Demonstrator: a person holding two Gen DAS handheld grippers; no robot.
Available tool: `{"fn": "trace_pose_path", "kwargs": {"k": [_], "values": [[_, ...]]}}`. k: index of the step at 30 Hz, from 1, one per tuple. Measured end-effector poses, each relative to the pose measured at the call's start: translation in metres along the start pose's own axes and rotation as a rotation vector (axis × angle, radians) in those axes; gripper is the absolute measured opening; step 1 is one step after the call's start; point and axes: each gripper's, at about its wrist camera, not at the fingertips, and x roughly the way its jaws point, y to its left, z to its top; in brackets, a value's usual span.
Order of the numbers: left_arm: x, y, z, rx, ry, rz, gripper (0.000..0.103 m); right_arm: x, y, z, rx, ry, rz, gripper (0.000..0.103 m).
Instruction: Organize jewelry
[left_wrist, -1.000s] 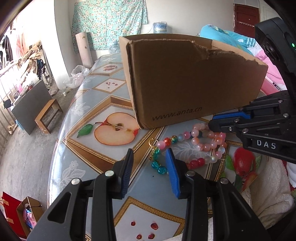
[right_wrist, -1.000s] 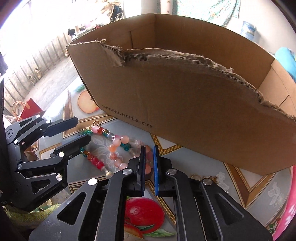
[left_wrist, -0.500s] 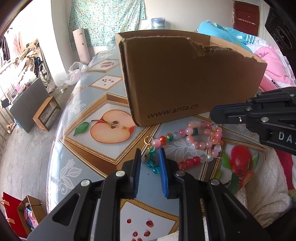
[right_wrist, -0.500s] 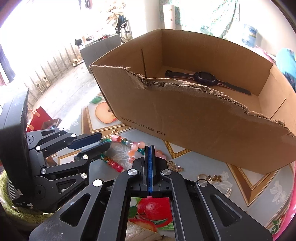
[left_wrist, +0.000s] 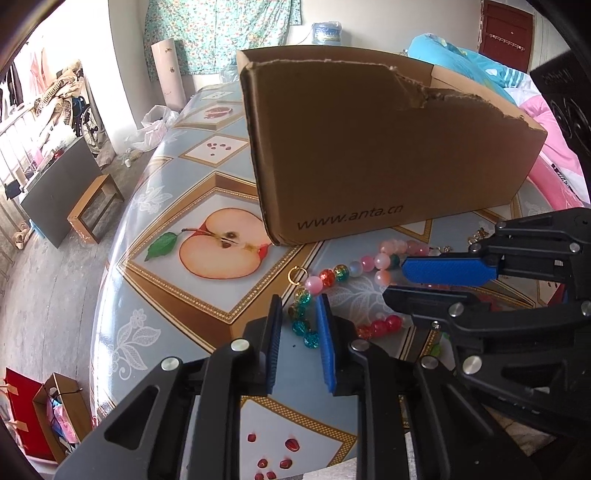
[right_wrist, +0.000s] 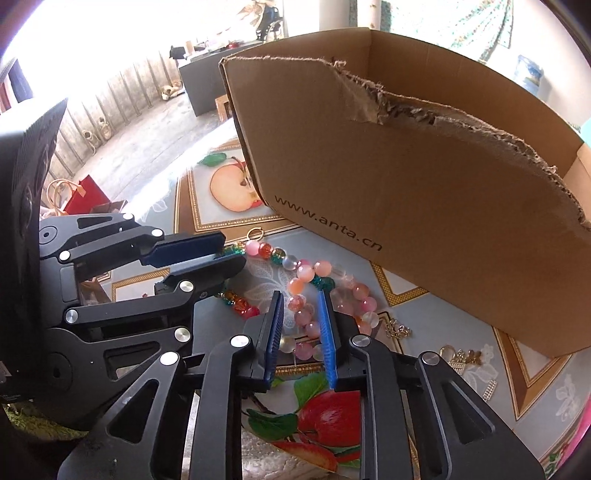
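Observation:
A bracelet of pink, red and teal beads (left_wrist: 347, 271) (right_wrist: 306, 267) lies looped on the table in front of a torn cardboard box (left_wrist: 369, 147) (right_wrist: 424, 203). My left gripper (left_wrist: 297, 299) (right_wrist: 234, 251) stands over the loop's teal end. Its jaws are narrowly apart, with teal beads showing in the gap and no pad seen pressing. My right gripper (right_wrist: 300, 295) (left_wrist: 393, 280) is over the pink end. Its jaws are opening, with pink beads between the blue pads and not pinched.
Small gold pieces (right_wrist: 399, 330) (right_wrist: 458, 356) lie by the box's near right corner. The fruit-print table (left_wrist: 166, 295) curves off to the floor at the left. A pink cloth (left_wrist: 554, 147) lies right of the box. The two grippers sit close together.
The left jaws have narrowed around the teal beads. The right gripper, shut half a second ago, has opened, come lower over the pink beads and moved closer to the left gripper.

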Motion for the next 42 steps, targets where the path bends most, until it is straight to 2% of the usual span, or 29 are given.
{"fn": "trace_pose_path", "kwargs": {"k": [5,6,7,11,18,23,29,33,37,42], "values": [[0.002,-0.002,0.003,-0.001,0.004,0.004,0.016,0.007,0.002,-0.005,-0.011,0.003,-0.015,0.02],[0.002,-0.003,0.004,0.0,0.001,0.004,0.015,0.007,0.004,-0.005,-0.025,0.001,-0.025,0.018],[0.003,-0.003,0.004,0.0,-0.003,0.005,0.01,0.007,0.005,-0.004,-0.028,-0.003,-0.032,0.007],[0.0,0.0,0.003,-0.03,-0.014,-0.016,0.009,0.006,-0.004,-0.006,0.03,-0.019,0.017,0.007],[-0.024,0.009,0.009,-0.084,-0.1,-0.122,0.009,-0.017,-0.036,0.001,0.128,-0.09,0.063,0.007],[-0.033,0.013,0.017,-0.138,-0.109,-0.24,0.009,-0.025,-0.055,0.004,0.157,-0.107,0.088,0.007],[-0.047,0.017,0.023,-0.177,-0.108,-0.29,0.009,-0.014,-0.05,0.004,0.14,-0.112,0.121,0.007],[-0.062,0.021,0.021,-0.207,-0.103,-0.299,0.009,-0.012,-0.045,0.006,0.102,-0.116,0.14,0.008],[-0.08,0.022,0.015,-0.219,-0.11,-0.269,0.009,-0.001,-0.034,0.006,0.061,-0.099,0.167,0.009],[-0.096,0.021,0.009,-0.236,-0.134,-0.235,0.009,0.001,-0.027,0.002,0.041,-0.106,0.2,0.024]]}}
